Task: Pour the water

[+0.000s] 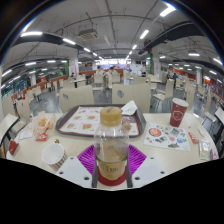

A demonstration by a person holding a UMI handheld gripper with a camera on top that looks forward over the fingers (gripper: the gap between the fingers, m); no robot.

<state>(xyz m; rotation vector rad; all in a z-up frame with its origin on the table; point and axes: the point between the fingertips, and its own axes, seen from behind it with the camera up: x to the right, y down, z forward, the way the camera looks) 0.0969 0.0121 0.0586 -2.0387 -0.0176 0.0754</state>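
The gripper (112, 168) has its 2 fingers closed in against the lower sides of 1 clear plastic bottle (112, 145), with a purple pad (90, 160) pressed on each side, so the bottle is clamped between them. The bottle stands upright, with a pale yellow cap (111, 116) at its top and a red band near its base.

The bottle is held over the near edge of a light-coloured table (150, 158). Just beyond the bottle lies 1 brown tray (72, 125) lined with a printed paper sheet. To the left of the fingers sits 1 small white cup (54, 155) near the table's front edge, and beyond it 1 clear bag (42, 125) of pale food beside the tray. To the right of the tray lies 1 printed placemat (165, 137), and at its far side stands 1 red paper cup (179, 111), upright and well apart from the bottle.

Bare table surface shows on both sides of the fingers, between the white cup and the bottle and between the bottle and the placemat. Beyond the table's far edge a large dining hall opens out, with rows of tables and chairs and long strip lights on the ceiling.
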